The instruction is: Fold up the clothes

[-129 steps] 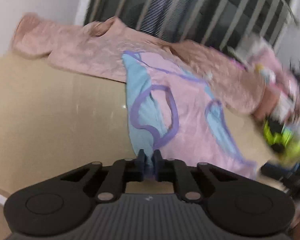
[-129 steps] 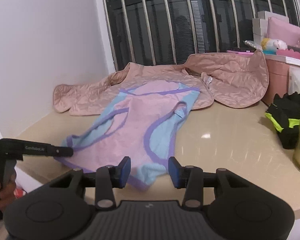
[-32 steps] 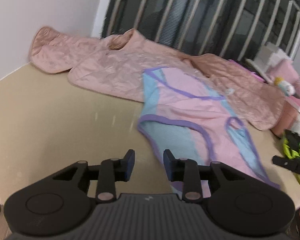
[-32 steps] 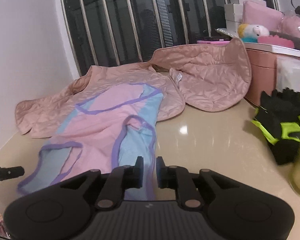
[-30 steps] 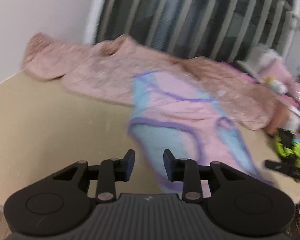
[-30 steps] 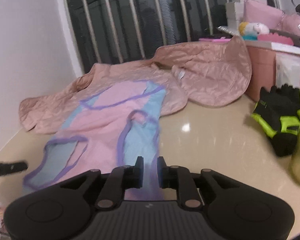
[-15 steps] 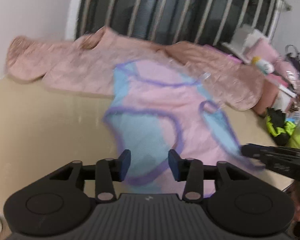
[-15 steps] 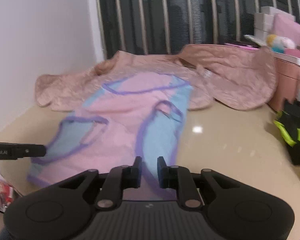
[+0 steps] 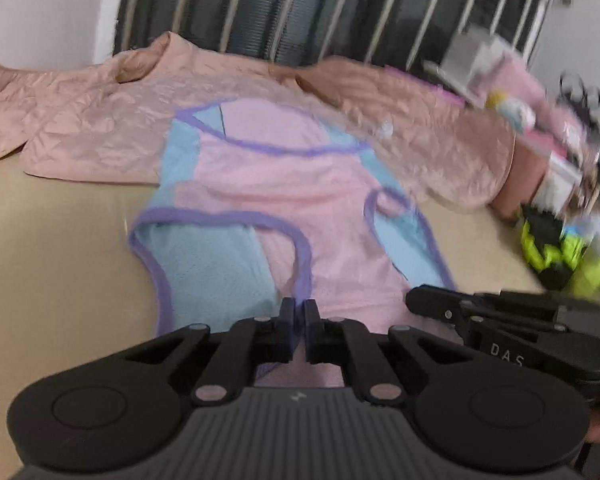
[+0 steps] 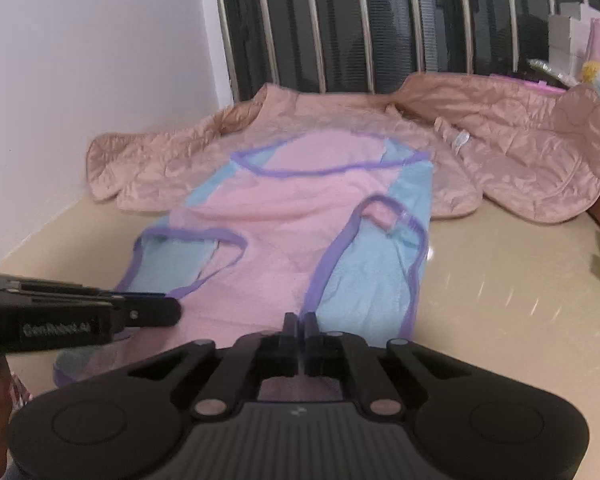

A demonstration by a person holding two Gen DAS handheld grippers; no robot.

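L hand-held gripper (image 9: 299,312) | pinching | pink top (image 9: 284,184) hem | R hand-held gripper (image 10: 299,326) same

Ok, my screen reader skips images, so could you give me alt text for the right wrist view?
The right tongs are shut on the near hem of a pink, blue and purple sleeveless top spread on a beige table. The left tongs reach in beside them; a pink quilted jacket lies behind.
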